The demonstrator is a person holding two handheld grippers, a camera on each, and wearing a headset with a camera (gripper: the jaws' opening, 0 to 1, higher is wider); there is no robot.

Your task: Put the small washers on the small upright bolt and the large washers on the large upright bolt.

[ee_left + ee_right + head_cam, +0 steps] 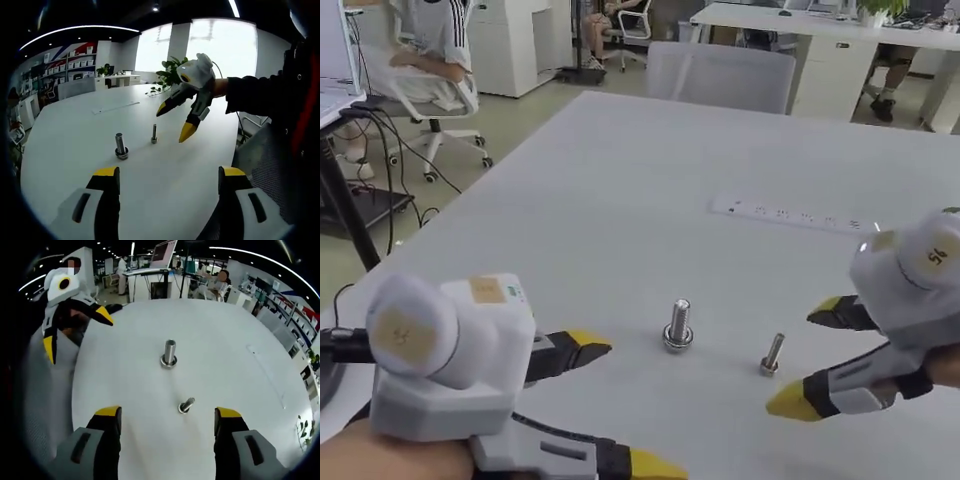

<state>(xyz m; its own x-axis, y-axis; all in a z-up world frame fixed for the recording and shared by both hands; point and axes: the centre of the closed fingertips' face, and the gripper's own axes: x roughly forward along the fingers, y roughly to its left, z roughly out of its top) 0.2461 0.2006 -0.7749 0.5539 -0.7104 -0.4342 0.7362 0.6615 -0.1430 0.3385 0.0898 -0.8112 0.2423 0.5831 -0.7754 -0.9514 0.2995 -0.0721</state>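
The large bolt (678,325) is silver and thick. It stands upright on a wider ringed base in the lower centre of the head view. The small bolt (772,354), thin and silver, stands head-down just right of it and slightly lower in the frame, apart from it, its shaft leaning a little to the right.

White worktable (600,200), plain matte top, across most of the head view. Large upright bolt (679,325), wide ring at its base, lower centre. Small upright bolt (773,354), near it to the right, not touching. White power strip (790,214), flat, right of centre, well above both bolts in the frame.
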